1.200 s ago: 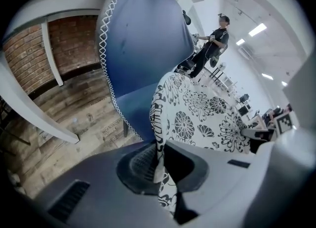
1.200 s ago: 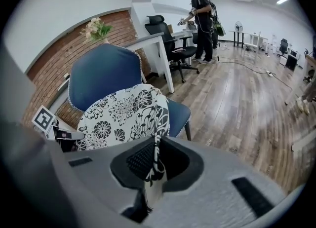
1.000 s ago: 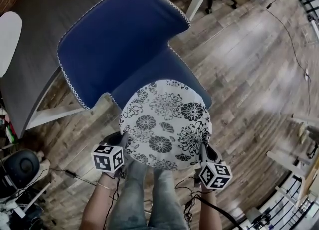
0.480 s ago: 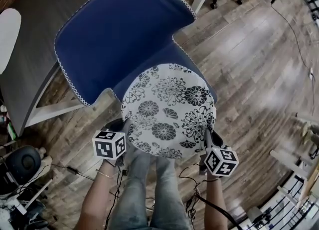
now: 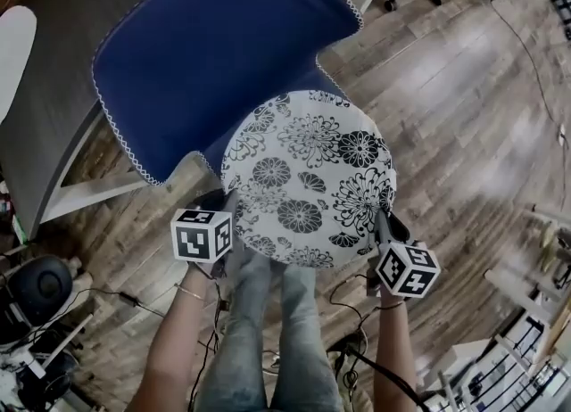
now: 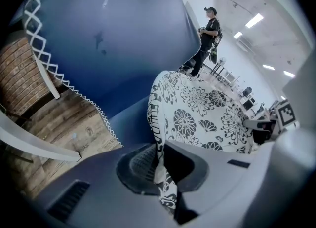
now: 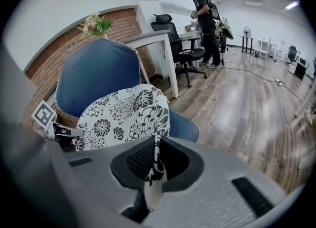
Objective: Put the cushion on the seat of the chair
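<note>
Left gripper (image 6: 159, 165): jaws closed tight on the near-left rim of the round, flat fabric cushion w/ black flower print on white (image 5: 308, 178). A fold of the printed cloth is nipped between the pads. Right gripper (image 7: 154, 165): jaws likewise clamped, on the near-right rim, w/ the thin cloth edge standing between them. A person holds both, seen from above, w/ legs in jeans (image 5: 268, 339) below the cushion.

Change vs. a second ago: the cushion has been carried away from the person & further in over the blue upholstered chair w/ white zigzag trim (image 5: 205, 53). Earlier a band of blue seat showed behind & to the right of the print. Now the print hides nearly all of the seat in the head view, w/ its far edge close to the foot of the backrest. Over the last half second it has hardly shifted. Judgement: the carry-in looks done & the cushion is approx. centred. What is left is to lower the near edge & let go.

Where it is: over the seat, w/ the near edge raised in the two grips toward the seat's front edge, which is hidden under it. The right gripper view shows a strip of blue seat (image 7: 183, 123) beneath its right side. Can't tell whether the far edge already rests on the seat.

Look: thin disc w/ a seamed rim, limp enough to crease where pinched. Large chrysanthemum-like blooms cover the whole top.
</note>
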The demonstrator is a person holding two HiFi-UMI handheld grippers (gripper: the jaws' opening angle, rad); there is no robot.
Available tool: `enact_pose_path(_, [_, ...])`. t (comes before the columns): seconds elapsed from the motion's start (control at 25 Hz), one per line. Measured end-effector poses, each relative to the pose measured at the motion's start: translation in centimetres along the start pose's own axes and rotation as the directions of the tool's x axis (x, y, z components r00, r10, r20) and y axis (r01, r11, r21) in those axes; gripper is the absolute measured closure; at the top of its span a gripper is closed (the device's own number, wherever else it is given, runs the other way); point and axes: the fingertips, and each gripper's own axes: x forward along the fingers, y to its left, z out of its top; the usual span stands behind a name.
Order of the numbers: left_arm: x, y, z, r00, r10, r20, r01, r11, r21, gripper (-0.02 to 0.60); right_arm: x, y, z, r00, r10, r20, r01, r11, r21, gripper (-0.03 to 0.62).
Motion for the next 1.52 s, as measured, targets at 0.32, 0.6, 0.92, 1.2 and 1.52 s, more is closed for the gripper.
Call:
enact_pose_path(0.32, [0.2,-0.2,-0.4,1.0,0.022,0.005,-0.022,1.0,0.013,0.568,0.3,-0.5,0.4,1.0,-0.002,0.017,0.003,1.0,-0.031,0.568])
enact_pose_path(0.6, [-0.1,-0.5,-0.9,0.999,0.028,0.014,-0.029,0.999,0.025,0.568,0.5,-0.9,0.3,1.0,-0.005,0.008,0.005,0.999,-0.034,0.566])
enact_pose_path(0.92, [0.5,-0.3,-0.9,1.0,0.022,-0.002,-0.022,1.0,0.014,0.568,1.4,-1.5,0.2,1.0,-0.018,-0.018,0.018,0.999,-0.033,0.566])
enact_pose_path(1.2, [0.6,-0.4,-1.0,1.0,0.016,-0.009,-0.016,1.0,0.02,0.568,1.5,-1.6,0.3,0.999,-0.031,-0.017,0.03,0.999,-0.03,0.566])
enact_pose_path(1.52, [0.7,-0.2,-1.0,1.0,0.015,-0.015,-0.014,0.999,0.031,0.568,1.7,-1.8,0.3,0.999,-0.043,-0.02,0.042,0.999,-0.032,0.565])
